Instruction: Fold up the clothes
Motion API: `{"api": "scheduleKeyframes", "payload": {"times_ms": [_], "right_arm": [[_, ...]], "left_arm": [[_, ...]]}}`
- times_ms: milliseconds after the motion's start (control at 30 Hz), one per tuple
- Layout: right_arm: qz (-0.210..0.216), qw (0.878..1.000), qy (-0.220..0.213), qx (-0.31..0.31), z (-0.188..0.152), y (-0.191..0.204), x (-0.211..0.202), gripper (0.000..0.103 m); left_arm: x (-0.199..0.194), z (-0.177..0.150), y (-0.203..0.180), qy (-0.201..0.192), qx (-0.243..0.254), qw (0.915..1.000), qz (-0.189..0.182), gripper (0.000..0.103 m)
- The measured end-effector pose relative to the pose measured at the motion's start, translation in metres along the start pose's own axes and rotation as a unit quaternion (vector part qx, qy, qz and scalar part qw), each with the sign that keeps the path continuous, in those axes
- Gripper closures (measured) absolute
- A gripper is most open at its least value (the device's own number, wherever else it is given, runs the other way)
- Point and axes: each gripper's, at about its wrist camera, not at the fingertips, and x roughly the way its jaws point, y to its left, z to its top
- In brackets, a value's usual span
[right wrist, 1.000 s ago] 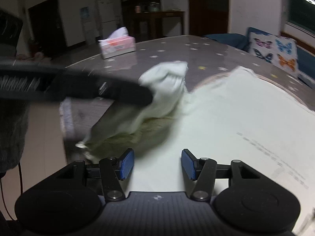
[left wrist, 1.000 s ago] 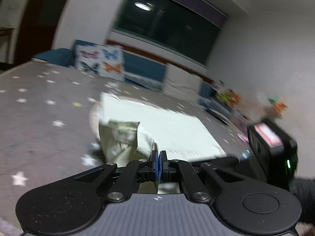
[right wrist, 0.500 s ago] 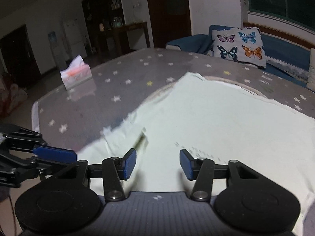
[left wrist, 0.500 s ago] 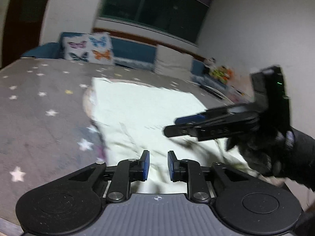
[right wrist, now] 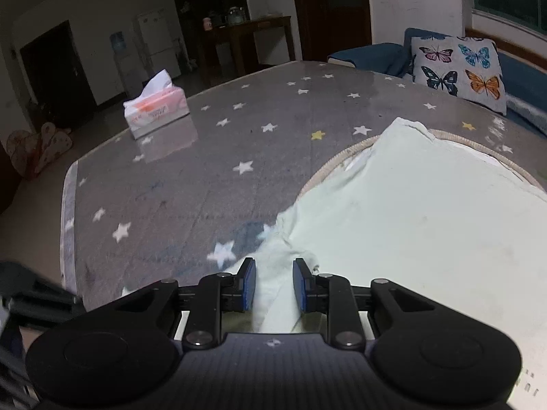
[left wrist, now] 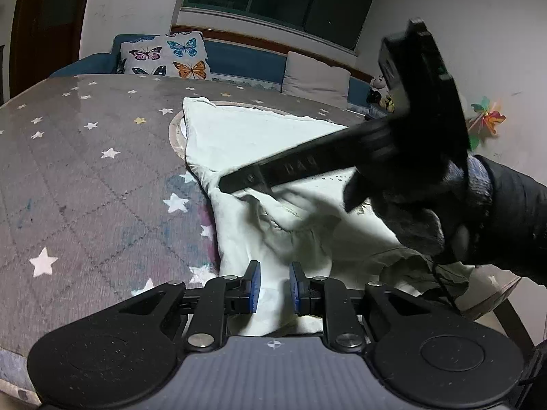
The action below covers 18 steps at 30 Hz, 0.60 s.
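Note:
A pale cream garment point(left wrist: 259, 136) lies spread on the star-patterned table point(left wrist: 85, 177), rumpled along its near left edge. My left gripper point(left wrist: 274, 287) is open just above the garment's near edge, with cloth showing between its blue pads. My right gripper point(left wrist: 307, 167), held by a gloved hand point(left wrist: 413, 218), crosses the left wrist view with its tip at the garment's left edge. In the right wrist view the right gripper point(right wrist: 274, 285) stands open and narrowed, a bunched fold of the garment point(right wrist: 427, 225) lying between its fingers.
A tissue box point(right wrist: 155, 109) stands at the table's far left. A round woven mat point(right wrist: 342, 155) lies under the garment. A butterfly cushion point(left wrist: 164, 54) and a blue sofa sit behind the table. Bare tabletop point(right wrist: 191, 184) stretches left of the garment.
My left gripper let go of the lifted cloth, and that cloth now lies on the table. My right gripper swung to the garment's left edge and its fingers narrowed around a fold.

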Motion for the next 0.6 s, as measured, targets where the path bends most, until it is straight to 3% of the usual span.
{"api": "scheduleKeyframes", "payload": {"times_ms": [167,367,600], "right_arm": [[0.01,1.0,-0.009,0.02,0.014,-0.006,0.008,0.078],[0.036,0.999,0.01,0.02,0.023,-0.003,0.034,0.079],[0.051,0.998,-0.009,0.035,0.031,-0.007,0.017,0.078]], "left_arm": [[0.001,-0.001,0.002,-0.001,-0.004,1.0,-0.006,0.082],[0.001,-0.001,0.005,-0.002,-0.009,0.9999,-0.012,0.082],[-0.001,0.001,0.002,0.001,-0.003,0.9999,-0.011,0.078]]}}
